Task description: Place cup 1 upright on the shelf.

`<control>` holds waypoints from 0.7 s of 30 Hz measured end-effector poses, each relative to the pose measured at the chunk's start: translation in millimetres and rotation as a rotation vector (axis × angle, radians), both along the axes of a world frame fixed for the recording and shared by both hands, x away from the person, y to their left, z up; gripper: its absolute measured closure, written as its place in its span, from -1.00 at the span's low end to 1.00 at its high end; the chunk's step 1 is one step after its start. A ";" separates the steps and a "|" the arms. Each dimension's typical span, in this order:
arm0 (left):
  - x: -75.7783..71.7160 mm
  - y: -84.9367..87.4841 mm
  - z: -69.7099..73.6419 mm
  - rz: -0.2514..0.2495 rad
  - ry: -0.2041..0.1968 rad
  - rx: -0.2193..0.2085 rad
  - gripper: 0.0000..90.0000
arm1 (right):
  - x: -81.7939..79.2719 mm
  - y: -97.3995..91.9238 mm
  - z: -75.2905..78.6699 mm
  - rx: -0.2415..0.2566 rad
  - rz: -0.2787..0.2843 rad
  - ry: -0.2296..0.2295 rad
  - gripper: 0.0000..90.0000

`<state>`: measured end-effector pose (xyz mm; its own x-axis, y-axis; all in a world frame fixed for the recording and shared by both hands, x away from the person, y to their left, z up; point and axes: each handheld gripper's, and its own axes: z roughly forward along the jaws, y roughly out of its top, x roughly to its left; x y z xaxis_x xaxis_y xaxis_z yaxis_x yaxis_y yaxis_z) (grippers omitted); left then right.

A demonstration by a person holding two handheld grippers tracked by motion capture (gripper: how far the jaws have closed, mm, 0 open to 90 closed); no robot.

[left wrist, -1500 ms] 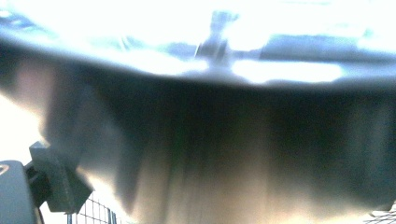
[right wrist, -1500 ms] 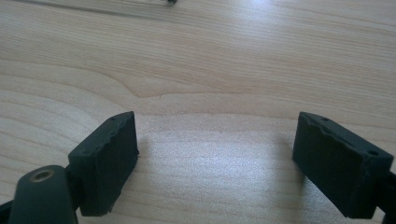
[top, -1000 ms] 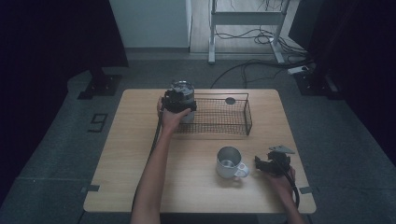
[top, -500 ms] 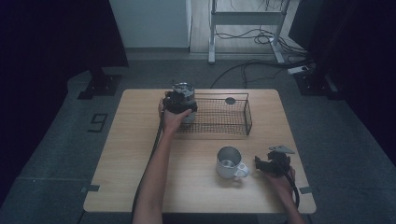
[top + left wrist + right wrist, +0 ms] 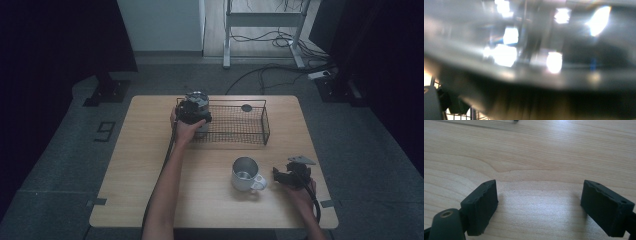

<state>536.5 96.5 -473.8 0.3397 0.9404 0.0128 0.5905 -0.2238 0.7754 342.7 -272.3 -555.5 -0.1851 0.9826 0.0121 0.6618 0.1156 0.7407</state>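
On the pale wooden worktop [image 5: 150,200], one black wire basket [image 5: 265,125] holds one small dark disc [image 5: 246,107]. Little has shifted over the last second. The left hand-held gripper [image 5: 192,111] stays at one shiny metal cup [image 5: 196,96] over the basket's left end, probably being placed; its grip cannot be told. A second steel mug [image 5: 245,174] waits beside the right hand-held gripper [image 5: 540,205], which is parted and empty.

One mug [image 5: 246,174], one wire basket [image 5: 235,125].

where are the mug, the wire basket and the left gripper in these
mug [image 5: 244,173], high view, on its inner wall
wire basket [image 5: 264,121], high view, on its right end wall
left gripper [image 5: 192,111], high view, on its black body at the basket's left end
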 end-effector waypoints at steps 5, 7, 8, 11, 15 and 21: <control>-3.8 0.9 -1.9 -0.042 0.004 0.017 -0.92 | 0.0 0.0 0.0 0.000 0.000 0.000 -0.70; -4.4 1.5 -2.2 -0.041 0.006 0.012 -0.93 | 0.0 0.0 0.0 0.000 0.000 0.000 -0.70; -5.1 1.7 -2.7 -0.039 0.012 -0.003 -0.93 | 0.0 0.0 0.0 0.000 0.000 0.000 -0.70; -5.9 3.3 -3.4 -0.033 0.009 -0.012 -0.93 | 0.0 0.0 0.0 0.000 0.000 0.000 -0.70; -7.0 3.0 -3.7 -0.037 0.002 -0.008 -0.93 | 0.0 0.0 0.0 0.000 0.000 0.000 -0.70; -9.6 3.6 0.4 -0.036 -0.011 0.011 -0.95 | 0.0 0.0 0.0 0.000 0.000 0.000 -0.70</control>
<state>527.0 100.2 -473.4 0.3735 0.9272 0.0271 0.5732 -0.2536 0.7792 342.7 -272.3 -555.5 -0.1853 0.9826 0.0118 0.6619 0.1159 0.7406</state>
